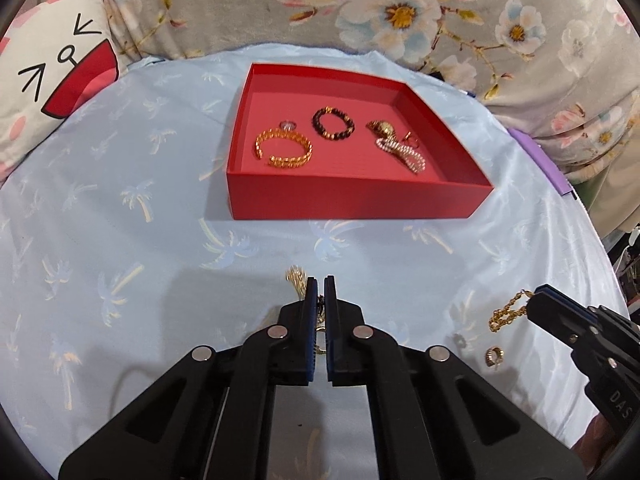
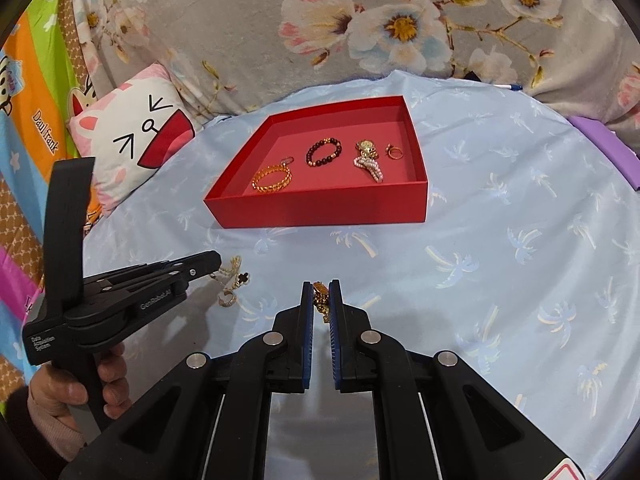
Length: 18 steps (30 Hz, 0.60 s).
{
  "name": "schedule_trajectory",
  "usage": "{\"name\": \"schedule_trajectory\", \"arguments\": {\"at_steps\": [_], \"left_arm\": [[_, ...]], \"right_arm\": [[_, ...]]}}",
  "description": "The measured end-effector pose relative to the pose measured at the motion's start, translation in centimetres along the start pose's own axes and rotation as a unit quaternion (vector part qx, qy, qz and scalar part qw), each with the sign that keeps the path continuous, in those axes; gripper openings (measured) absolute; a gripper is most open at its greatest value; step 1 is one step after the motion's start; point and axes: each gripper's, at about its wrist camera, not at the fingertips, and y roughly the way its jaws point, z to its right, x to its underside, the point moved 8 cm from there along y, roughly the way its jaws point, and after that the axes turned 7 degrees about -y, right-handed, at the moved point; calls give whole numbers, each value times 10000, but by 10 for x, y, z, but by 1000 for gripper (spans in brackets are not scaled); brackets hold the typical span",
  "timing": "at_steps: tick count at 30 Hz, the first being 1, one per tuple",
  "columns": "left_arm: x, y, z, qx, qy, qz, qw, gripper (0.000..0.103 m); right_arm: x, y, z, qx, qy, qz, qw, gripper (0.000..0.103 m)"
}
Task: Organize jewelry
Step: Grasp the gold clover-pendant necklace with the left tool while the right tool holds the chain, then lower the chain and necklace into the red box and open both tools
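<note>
Red tray (image 1: 352,200), open-topped and shallow, holds most pieces. At its left: gold chain-link bangle (image 1: 283,149), lying flat, a small ring (image 1: 287,125) touching its far edge. Centre: dark beaded bracelet (image 1: 333,123), a closed loop. Right: gold watch (image 1: 382,127) with a pearl strand (image 1: 402,154) heaped against it, gold ring (image 1: 410,140) just beside. Outside the tray, near side: thin gold necklace with a black clover charm (image 2: 244,278), a gold chain (image 1: 508,312), a gold hoop earring (image 1: 494,357).
</note>
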Motion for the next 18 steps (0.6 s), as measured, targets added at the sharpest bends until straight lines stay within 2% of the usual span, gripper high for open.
{"name": "schedule_trajectory", "arguments": {"at_steps": [11,18], "left_arm": [[-35,-56,4,311,-138,514,9981,2],[-64,-86,20,490,20,824,9954,2]], "right_arm": [[-12,-19,-1,-1,3,203,9998,7],[-32,-31,0,-51,-7,403,9992,7]]}}
